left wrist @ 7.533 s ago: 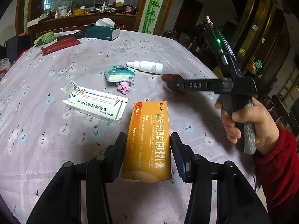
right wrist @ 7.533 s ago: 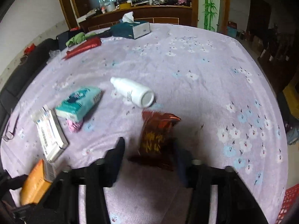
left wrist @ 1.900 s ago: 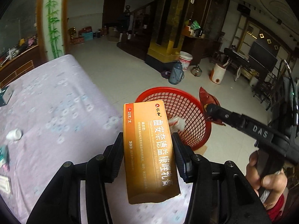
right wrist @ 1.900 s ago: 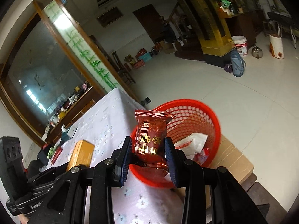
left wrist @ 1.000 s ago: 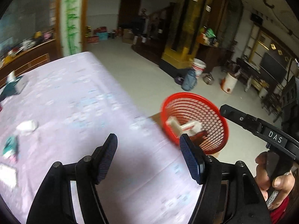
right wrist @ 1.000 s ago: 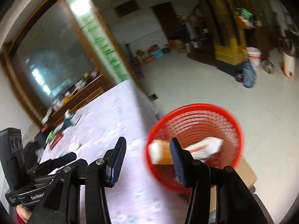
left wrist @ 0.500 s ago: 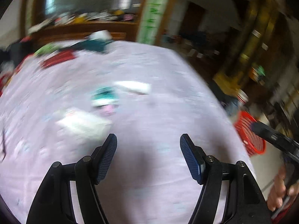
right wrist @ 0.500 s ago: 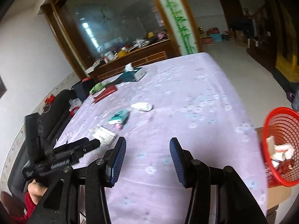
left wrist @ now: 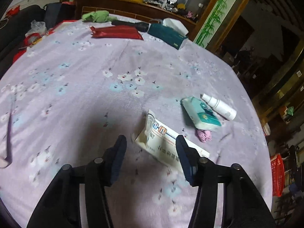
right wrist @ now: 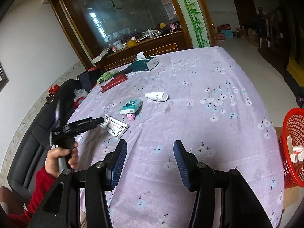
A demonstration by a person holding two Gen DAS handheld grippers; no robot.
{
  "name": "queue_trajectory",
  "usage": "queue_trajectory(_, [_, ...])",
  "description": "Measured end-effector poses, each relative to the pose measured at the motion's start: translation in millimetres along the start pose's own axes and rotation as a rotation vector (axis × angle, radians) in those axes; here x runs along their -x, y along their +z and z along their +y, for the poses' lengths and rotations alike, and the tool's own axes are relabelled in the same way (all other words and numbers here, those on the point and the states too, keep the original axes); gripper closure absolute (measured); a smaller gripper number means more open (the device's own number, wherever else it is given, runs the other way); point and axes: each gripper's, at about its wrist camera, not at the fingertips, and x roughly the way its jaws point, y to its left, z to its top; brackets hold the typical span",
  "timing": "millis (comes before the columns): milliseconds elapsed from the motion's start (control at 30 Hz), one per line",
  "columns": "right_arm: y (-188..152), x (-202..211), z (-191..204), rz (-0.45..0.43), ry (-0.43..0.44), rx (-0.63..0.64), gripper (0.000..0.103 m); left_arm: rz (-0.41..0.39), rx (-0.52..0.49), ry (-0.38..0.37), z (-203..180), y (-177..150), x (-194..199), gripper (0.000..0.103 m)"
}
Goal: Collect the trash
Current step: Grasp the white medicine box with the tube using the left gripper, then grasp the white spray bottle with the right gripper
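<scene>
Left wrist view looks down on a white carton (left wrist: 167, 142) lying flat on the purple flowered counter (left wrist: 79, 87), one end already between the two blue pads of the left claw (left wrist: 151, 157). The claw is spread wide with nothing in it, wider than the carton, which suggests it is being lined up to close on the carton's long sides. The carton is long and flat, printed with blue text and a small orange and blue mark, and one end flap looks torn open, so it may crush if squeezed hard.

Just beyond the carton lies a teal tissue pack (left wrist: 201, 114), and tucked against that pack's near edge is a small pink wad (left wrist: 204, 135). Past the pack a white bottle (left wrist: 219, 106) lies on its side. These look like the rest of the trash left to pick up.

From the right wrist view, the right claw (right wrist: 150, 163) hangs over bare cloth, well apart from the carton (right wrist: 115, 127), open wide and empty too. A hand (right wrist: 62, 158) in a red sleeve grips the left claw's handle. Far to the carton's right, off the counter's edge, stands the red basket (right wrist: 292, 125) with scraps already inside, placed low so trash can be dropped in.
</scene>
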Motion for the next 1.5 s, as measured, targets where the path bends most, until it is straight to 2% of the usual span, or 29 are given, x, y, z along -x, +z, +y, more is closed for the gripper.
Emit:
queue_trajectory(67, [1.6, -0.1, 0.6, 0.003, -0.003, -0.003, 0.048, 0.009, -0.012, -0.003, -1.3, 1.9, -7.9, 0.063])
queue_trajectory(133, [4.1, -4.0, 2.0, 0.011, 0.000, -0.007, 0.048, 0.007, -0.026, -0.007, -4.1, 2.3, -15.6, 0.083])
queue_trajectory(167, [5.3, -5.6, 3.4, 0.014, 0.002, -0.007, 0.048, 0.007, -0.021, -0.014, -2.9, 1.8, -17.8, 0.089])
queue_trajectory(267, [11.6, -14.7, 10.2, 0.027, 0.009, -0.005, 0.048, 0.001, -0.015, -0.024, -0.7, -1.5, -17.2, 0.090])
queue_trajectory(533, [54.2, -73.4, 25.3, 0.065, -0.006, 0.020, 0.048, -0.043, -0.032, -0.099, -0.4, -20.9, 24.3, 0.093])
queue_trajectory(600, [74.3, -100.1, 22.2, 0.089, -0.010, 0.027, 0.048, -0.047, -0.047, -0.108, -0.7, -26.4, 32.4, 0.098])
queue_trajectory(800, [119.5, -179.4, 2.2, 0.147, -0.050, 0.021, 0.048, -0.035, -0.064, -0.118, 4.6, -38.9, 41.4, 0.098])
queue_trajectory(933, [138.3, -223.4, -7.8, 0.176, -0.058, 0.032, 0.048, -0.006, -0.081, -0.116, 8.2, -39.8, 36.0, 0.098])
queue_trajectory(1100, [142.0, -262.1, -4.4, 0.259, -0.055, 0.097, 0.048, 0.027, -0.094, -0.112, 11.4, -36.6, 25.9, 0.098])
queue_trajectory(1267, [138.5, -276.2, 2.5, 0.307, -0.106, 0.206, 0.048, 0.050, -0.080, -0.118, 17.9, -31.5, 14.1, 0.094])
queue_trajectory(1333, [135.6, -278.9, 0.9, 0.329, -0.094, 0.220, 0.049, 0.063, -0.075, -0.126, 18.6, -29.3, 9.9, 0.093])
queue_trajectory(1400, [131.5, -280.3, 1.4, 0.346, -0.094, 0.245, 0.053, 0.074, -0.081, -0.127, 16.7, -27.2, 5.2, 0.091])
queue_trajectory(1500, [123.1, -282.3, 4.1, 0.370, -0.094, 0.274, 0.065, 0.085, -0.080, -0.137, 14.5, -23.8, -1.0, 0.085])
